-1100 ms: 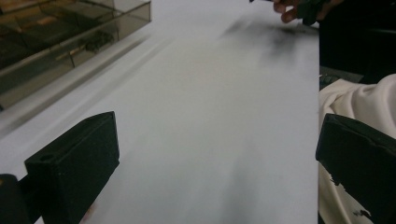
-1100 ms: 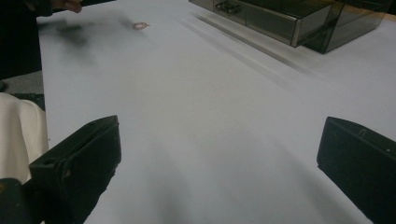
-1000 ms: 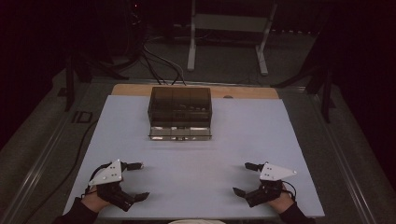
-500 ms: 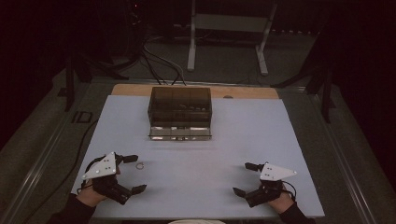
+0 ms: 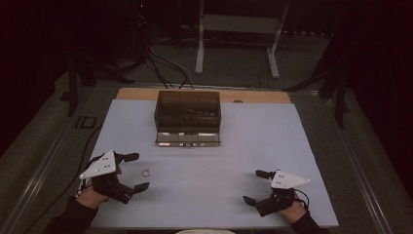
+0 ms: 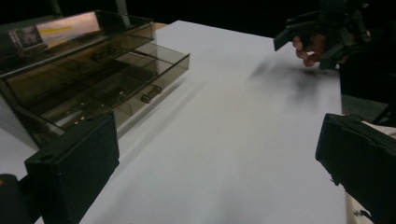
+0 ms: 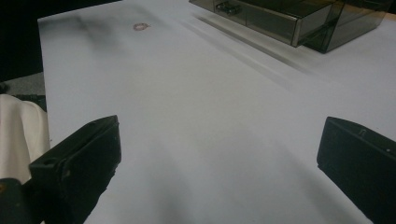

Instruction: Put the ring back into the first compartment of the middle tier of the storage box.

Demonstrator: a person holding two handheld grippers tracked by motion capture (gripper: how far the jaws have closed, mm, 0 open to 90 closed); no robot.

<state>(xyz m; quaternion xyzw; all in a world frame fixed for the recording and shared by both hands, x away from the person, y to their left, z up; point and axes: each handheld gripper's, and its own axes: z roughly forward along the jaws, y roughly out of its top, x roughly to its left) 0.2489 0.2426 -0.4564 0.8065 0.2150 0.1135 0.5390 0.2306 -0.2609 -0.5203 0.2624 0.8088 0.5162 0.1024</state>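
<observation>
1. Since a second ago the left gripper (image 5: 130, 171) has pulled back toward the table's left edge, uncovering a small ring (image 5: 145, 172) that now lies bare on the white table (image 5: 272, 141), just off its jaw tips; the right gripper (image 5: 256, 186) has not moved.
2. Both grippers stand with jaws wide apart, holding nothing.
3. If the ring is to go into the smoky plastic drawer box (image 5: 188, 115), the left gripper looks best placed. It should straddle the ring squarely and come low, since so thin a thing can slip when the jaws close.
4. The box sits well apart, at the table's far side, with a low front tray of compartments.
5. Nothing lies between ring and box. The right gripper rests clear of that path.
</observation>
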